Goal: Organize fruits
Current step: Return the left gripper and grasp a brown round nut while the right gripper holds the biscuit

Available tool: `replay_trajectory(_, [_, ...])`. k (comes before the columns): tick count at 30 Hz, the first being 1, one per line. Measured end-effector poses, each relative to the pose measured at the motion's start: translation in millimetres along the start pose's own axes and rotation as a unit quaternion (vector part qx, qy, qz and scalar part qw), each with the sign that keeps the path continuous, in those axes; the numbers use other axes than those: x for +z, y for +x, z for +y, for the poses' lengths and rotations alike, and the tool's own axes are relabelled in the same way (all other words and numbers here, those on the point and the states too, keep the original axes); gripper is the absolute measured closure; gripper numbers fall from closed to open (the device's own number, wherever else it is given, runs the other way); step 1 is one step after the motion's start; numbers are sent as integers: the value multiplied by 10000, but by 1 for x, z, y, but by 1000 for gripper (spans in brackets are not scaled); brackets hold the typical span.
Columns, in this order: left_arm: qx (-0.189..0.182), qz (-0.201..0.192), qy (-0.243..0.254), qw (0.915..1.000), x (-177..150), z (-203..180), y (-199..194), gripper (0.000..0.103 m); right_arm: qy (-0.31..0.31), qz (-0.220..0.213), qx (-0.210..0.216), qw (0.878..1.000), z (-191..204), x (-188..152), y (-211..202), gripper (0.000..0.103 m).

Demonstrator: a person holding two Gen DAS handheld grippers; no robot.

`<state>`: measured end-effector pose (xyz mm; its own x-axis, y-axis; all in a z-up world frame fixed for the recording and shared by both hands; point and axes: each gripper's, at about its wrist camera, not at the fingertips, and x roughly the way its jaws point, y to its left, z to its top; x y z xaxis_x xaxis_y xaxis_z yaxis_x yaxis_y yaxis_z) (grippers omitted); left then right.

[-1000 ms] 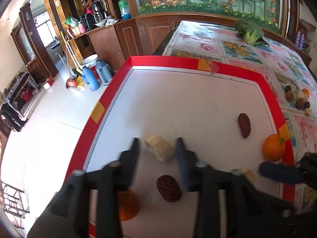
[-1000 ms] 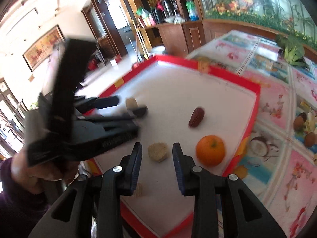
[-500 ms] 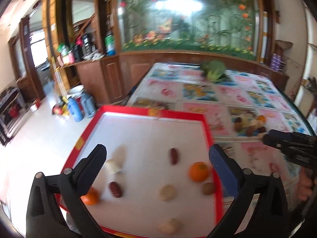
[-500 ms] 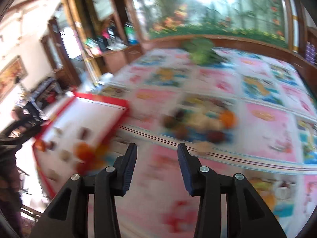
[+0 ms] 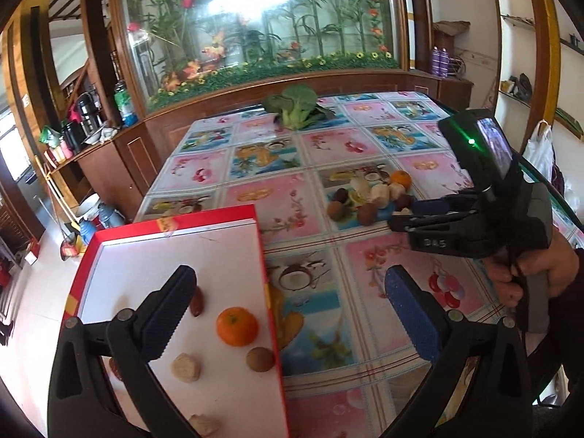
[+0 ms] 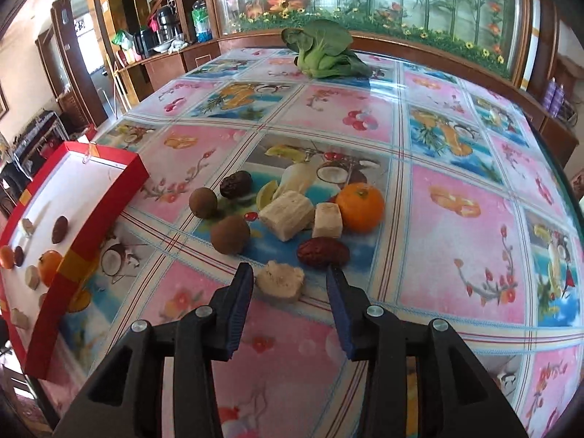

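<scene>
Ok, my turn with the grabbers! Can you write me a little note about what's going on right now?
Left gripper: wide open, nothing in it, above the red tray's right edge.
Right gripper: jaws apart either side of a pale chunk on the table; it just closed a little, and the pads do not look pressed on.
In the tray: an orange, a brown round fruit, a pale piece, a red date and a few more.
Left on the tablecloth: another orange, two brown round fruits, two dates, pale chunks.
Next, probably: grip that chunk and carry it to the tray.
</scene>
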<state>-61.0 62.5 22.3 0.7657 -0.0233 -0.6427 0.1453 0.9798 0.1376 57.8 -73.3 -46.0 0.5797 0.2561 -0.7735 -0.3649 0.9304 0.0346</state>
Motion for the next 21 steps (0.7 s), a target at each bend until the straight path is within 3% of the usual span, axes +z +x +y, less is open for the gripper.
replay_trajectory(2, [-69,71,91,9999,6,-7,9,0,-60,-57,-47,10000,-3,-1,0,78])
replay_trajectory(4, [-205,140,153,9996,12,-13,18,0,59,-68,160,9998,-13,0,-1,78])
replay_trajectory(6, [-372,233,161,9989,18,-19,29,2,143,-35,75,9999,-25,0,-3,78])
replay_trajectory(9, [-670,477,188,9964,28,-29,53,21,368,96,229,9990,-47,0,-6,78])
replay_trajectory(13, [-907,960,203,9910,39,-43,93,42,674,147,123,9975,-70,0,-7,77])
replay_trajectory(19, [-958,1252,338,9869,48,-63,128,55,722,158,116,9972,-72,0,-8,77])
replay_trajectory(21, [-1005,1285,347,9860,51,-67,134,55,721,158,96,9972,-72,-1,-8,77])
